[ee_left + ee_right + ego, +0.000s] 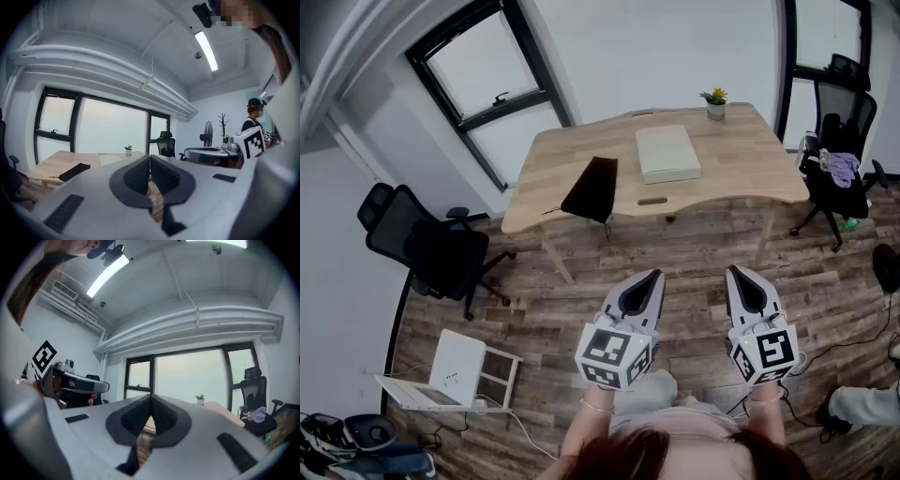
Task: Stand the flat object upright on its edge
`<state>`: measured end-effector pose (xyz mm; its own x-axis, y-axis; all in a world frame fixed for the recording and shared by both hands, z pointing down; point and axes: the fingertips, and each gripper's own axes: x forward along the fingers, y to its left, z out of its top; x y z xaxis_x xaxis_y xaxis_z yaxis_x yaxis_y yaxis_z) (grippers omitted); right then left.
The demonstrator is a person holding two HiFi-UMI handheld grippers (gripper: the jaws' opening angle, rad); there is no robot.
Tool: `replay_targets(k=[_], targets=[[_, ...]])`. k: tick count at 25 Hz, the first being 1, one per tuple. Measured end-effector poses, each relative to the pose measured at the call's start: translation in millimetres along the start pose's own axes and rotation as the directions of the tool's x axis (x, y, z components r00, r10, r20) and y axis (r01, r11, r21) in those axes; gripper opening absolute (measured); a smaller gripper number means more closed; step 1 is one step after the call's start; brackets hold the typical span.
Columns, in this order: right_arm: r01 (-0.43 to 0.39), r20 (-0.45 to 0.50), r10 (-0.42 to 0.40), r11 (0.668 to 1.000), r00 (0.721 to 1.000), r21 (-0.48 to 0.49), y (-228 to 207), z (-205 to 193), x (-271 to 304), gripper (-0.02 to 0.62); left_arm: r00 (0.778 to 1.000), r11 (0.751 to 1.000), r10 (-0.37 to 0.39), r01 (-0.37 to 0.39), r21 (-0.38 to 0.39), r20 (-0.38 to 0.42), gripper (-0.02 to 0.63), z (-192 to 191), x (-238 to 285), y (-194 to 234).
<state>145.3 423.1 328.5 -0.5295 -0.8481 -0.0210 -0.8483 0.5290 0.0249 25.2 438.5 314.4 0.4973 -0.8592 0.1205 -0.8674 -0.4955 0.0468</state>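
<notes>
Room: office, desk (750, 150) well ahead.
Flat object (667, 154): lay flat mid-desk, near pouch (592, 187).
Left gripper (655, 275): clenched, empty.
Right gripper (737, 273): clenched, empty.
Step needed, as judged: close in, part jaws, pinch one edge, tip up.

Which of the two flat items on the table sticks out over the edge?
The black one, left of centre, overhanging the near edge. The pale green one lies wholly on the tabletop.

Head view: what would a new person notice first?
The left gripper and right gripper, side by side low down, both shut and empty. Beyond them a wooden table holds a pale flat box lying down and a black pouch at its front edge.
</notes>
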Motion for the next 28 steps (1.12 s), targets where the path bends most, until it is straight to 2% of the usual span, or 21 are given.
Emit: replay_targets(k=[7, 12, 21, 28], targets=[[0.004, -0.001, -0.004, 1.0, 1.0, -0.011, -7, -3, 29, 0.0, 1.0, 1.0, -0.004, 0.004, -0.011, -0.008, 0.011, -1, 21, 27], [0.006, -0.047, -0.008, 1.0, 0.999, -0.031, -9, -9, 56, 0.0, 1.0, 1.0, -0.017, 0.017, -0.012, -0.003, 0.011, 4, 40, 49], [0.044, -0.044, -0.042, 0.999, 0.998, 0.032, -15, -9, 103, 0.0, 0.998, 0.997, -0.069, 0.069, -0.016, -0.001, 0.011, 7, 66, 85], [0.07, -0.1, -0.066, 0.997, 0.993, 0.041, -14, -15, 136, 0.0, 0.996, 0.997, -0.082, 0.082, 0.014, -0.027, 0.011, 2, 76, 113]])
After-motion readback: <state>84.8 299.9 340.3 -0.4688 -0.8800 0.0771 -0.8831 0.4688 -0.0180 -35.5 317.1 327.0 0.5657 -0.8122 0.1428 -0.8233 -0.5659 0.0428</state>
